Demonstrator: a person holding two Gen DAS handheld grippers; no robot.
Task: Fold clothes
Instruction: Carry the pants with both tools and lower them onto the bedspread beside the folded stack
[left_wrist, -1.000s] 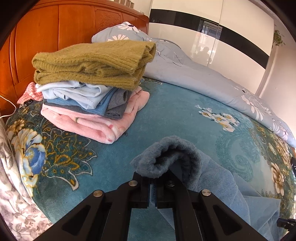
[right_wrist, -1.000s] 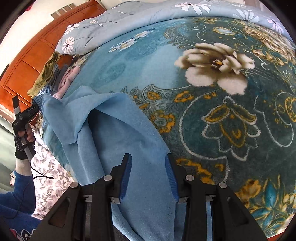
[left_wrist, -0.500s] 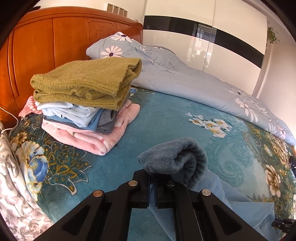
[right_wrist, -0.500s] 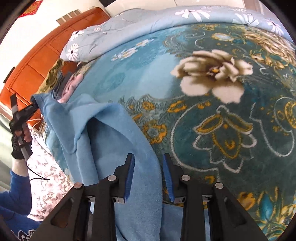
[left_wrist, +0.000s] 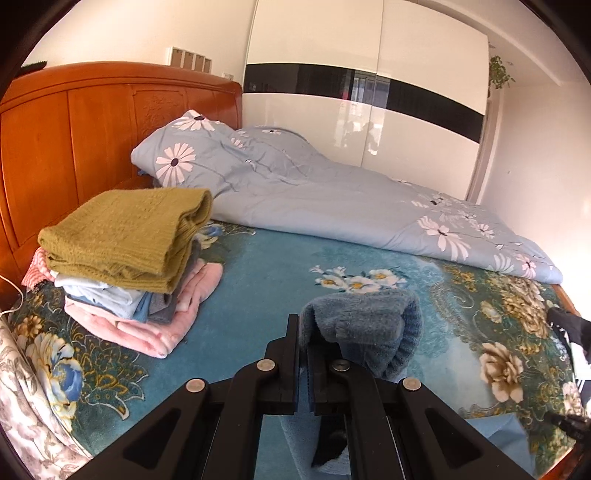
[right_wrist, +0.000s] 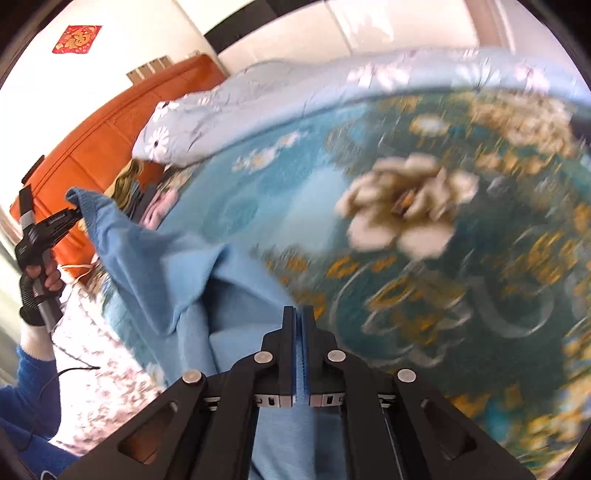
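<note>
A light blue fleece garment (right_wrist: 166, 273) hangs between my two grippers above the teal floral bedspread (right_wrist: 480, 295). My left gripper (left_wrist: 304, 332) is shut on one fuzzy rolled end of the garment (left_wrist: 365, 325), held up over the bed; it also shows at the left of the right wrist view (right_wrist: 75, 212), with the cloth draping down from it. My right gripper (right_wrist: 298, 314) is shut on the garment's near edge, with blue cloth running between and under the jaws. The right wrist view is motion-blurred.
A stack of folded clothes topped by an olive knit sweater (left_wrist: 125, 236) sits at the left near the orange wooden headboard (left_wrist: 74, 140). A grey-blue flowered quilt (left_wrist: 332, 199) lies along the far side. A floral sheet (left_wrist: 22, 398) hangs at the near-left bed edge.
My right gripper closed from open onto the garment's edge. Both grippers rose, lifting the cloth off the bed; the left wrist view now looks higher, toward the wardrobe.
</note>
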